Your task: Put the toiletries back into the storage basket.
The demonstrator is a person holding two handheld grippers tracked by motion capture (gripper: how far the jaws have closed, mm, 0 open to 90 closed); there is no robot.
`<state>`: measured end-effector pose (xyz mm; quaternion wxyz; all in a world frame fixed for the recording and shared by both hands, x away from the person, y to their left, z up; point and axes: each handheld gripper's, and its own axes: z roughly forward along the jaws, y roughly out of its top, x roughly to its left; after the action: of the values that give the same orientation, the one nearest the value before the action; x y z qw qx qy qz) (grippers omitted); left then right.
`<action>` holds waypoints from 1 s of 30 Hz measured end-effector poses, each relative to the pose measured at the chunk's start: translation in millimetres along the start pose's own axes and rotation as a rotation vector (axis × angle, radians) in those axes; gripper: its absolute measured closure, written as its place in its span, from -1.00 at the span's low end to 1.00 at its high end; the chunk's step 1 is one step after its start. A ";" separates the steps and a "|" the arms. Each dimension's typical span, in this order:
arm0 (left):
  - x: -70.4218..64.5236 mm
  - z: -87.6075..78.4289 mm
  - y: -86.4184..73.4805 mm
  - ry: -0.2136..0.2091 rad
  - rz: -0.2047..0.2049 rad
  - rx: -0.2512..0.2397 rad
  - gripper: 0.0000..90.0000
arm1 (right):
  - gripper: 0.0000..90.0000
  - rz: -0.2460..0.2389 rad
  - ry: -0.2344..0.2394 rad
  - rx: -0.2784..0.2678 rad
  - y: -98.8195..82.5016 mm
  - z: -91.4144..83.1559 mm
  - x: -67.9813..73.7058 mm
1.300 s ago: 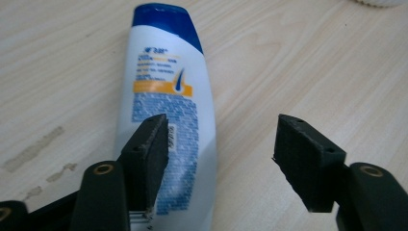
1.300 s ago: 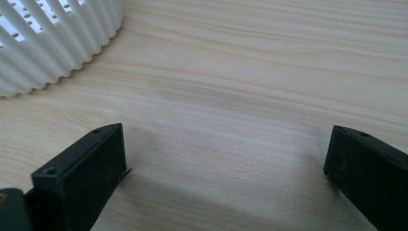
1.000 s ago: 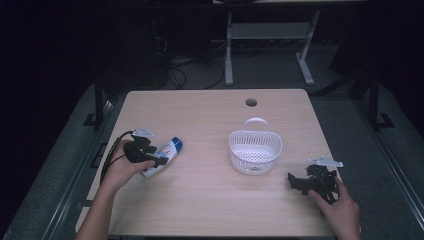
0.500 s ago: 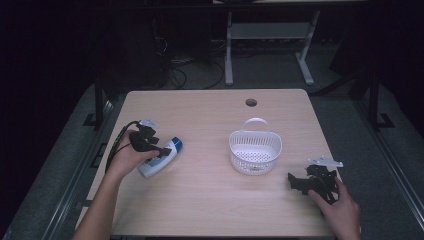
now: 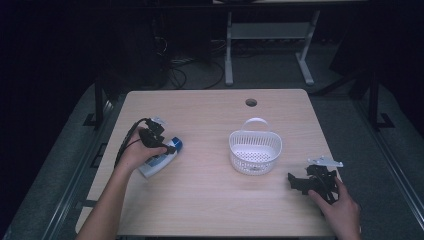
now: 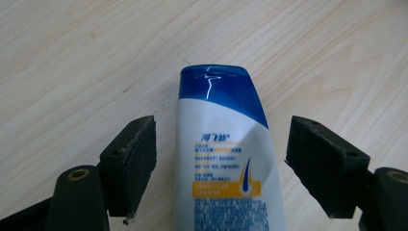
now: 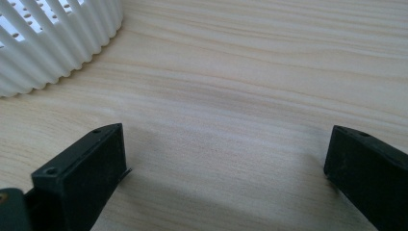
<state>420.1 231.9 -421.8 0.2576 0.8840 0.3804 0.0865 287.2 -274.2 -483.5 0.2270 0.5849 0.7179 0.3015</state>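
- We find the task's thing, a white plastic shampoo bottle with a blue cap end and a blue-and-orange printed label [image 5: 161, 157], lying flat on the light wood-grain counter [image 5: 210, 200] at its left side, well apart from the white slotted plastic basket with a hoop handle [image 5: 255, 150] that stands near the counter's middle.
- We see the left gripper [image 5: 170, 148] held over the upper part of the bottle, with the person's left hand [image 5: 134, 155] wrapped around its body and a black cable looping from it.
- In the left gripper view the bottle [image 6: 226, 159] lies between the two black pads [image 6: 137, 161]. Its blue cap end points away from the camera, and its label faces up.
- The jaws of the left gripper stand wide open. Bare counter shows between each pad and the bottle's sides (the gap on the right-hand pad's side is the wider), so nothing is gripped.
- We see the right gripper [image 5: 295, 181] low at the counter's right side, in the person's right hand [image 5: 340, 207], with its grey three-cornered plate on top. It sits near the basket without touching it.
- In the right gripper view the jaws stand wide open over bare counter [image 7: 250, 96], with nothing between the pads [image 7: 94, 168].
- The ribbed white wall of the basket [image 7: 53, 43] shows in the upper left corner of that view, apart from both pads.
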 end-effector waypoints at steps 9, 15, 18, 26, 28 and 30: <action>-4.4 14.3 8.3 0.027 0.033 0.064 -0.41 | -0.99 0.000 0.000 0.000 0.0 0.0 0.0; -5.8 21.1 10.9 0.043 0.045 0.091 -0.41 | -0.99 0.000 0.000 0.000 0.0 0.0 0.0; -7.1 25.7 12.1 0.053 0.055 0.116 -0.41 | -0.99 0.000 0.000 0.000 0.0 0.0 0.0; -7.4 32.6 11.1 0.058 0.057 0.156 -0.41 | -0.99 0.000 0.000 0.000 0.0 0.0 0.0; -8.0 33.9 10.8 0.059 0.056 0.161 -0.41 | -0.99 0.000 0.000 0.000 0.0 0.0 0.0; -8.4 34.5 10.4 0.049 0.050 0.160 -0.41 | -0.99 0.000 0.000 0.001 0.0 0.0 0.0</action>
<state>432.9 206.4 -445.4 0.1747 0.9085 0.3703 0.0839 287.1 -274.2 -483.4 0.2268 0.5850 0.7180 0.3014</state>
